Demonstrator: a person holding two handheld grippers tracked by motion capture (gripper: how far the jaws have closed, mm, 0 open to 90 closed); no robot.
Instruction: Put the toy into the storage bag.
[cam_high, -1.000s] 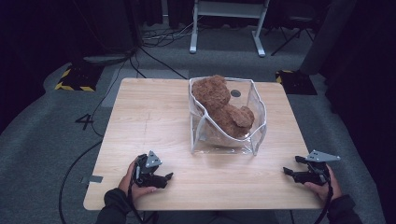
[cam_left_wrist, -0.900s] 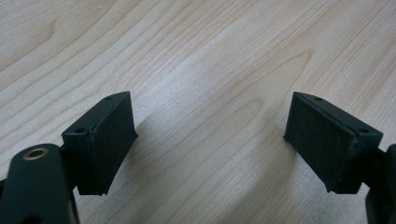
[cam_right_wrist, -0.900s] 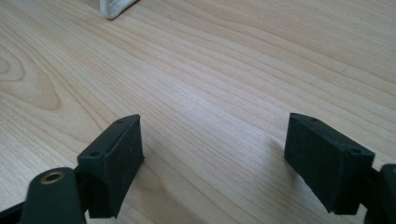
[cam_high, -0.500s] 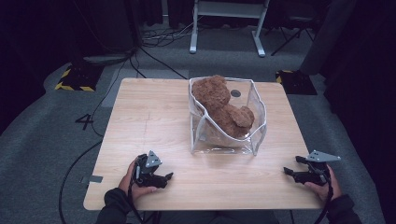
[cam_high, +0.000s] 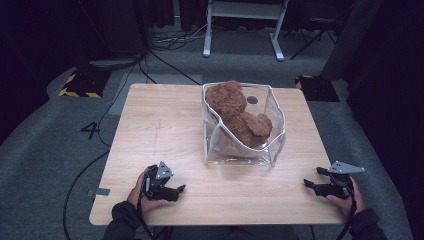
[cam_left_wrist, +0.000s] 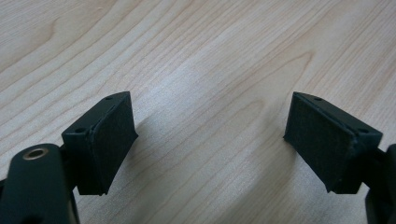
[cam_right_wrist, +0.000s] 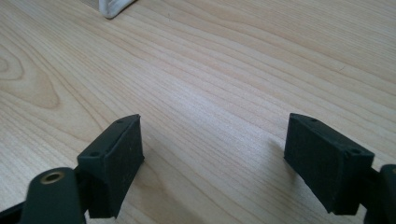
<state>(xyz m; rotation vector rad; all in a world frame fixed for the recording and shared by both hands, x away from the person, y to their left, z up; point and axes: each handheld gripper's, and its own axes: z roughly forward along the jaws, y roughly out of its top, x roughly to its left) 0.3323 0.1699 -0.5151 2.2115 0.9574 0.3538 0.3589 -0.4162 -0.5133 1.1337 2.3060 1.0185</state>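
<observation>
High view: nothing has moved in the last second. Left gripper (cam_high: 176, 190) and right gripper (cam_high: 311, 184) rest on the light wooden table (cam_high: 165, 125), jaws apart, empty (idle). Brown plush teddy bear (cam_high: 239, 114) sits inside the clear plastic bag (cam_high: 274, 135), well apart from both; reach not begun.

Brown teddy bear (cam_high: 239, 114) slumped inside clear bag (cam_high: 274, 145)

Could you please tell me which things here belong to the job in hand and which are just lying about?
Job in hand:
bear, inside the clear bag
left gripper, open
right gripper, open

Lying about:
dark disc on the table, behind the bag
cables on the floor
</observation>
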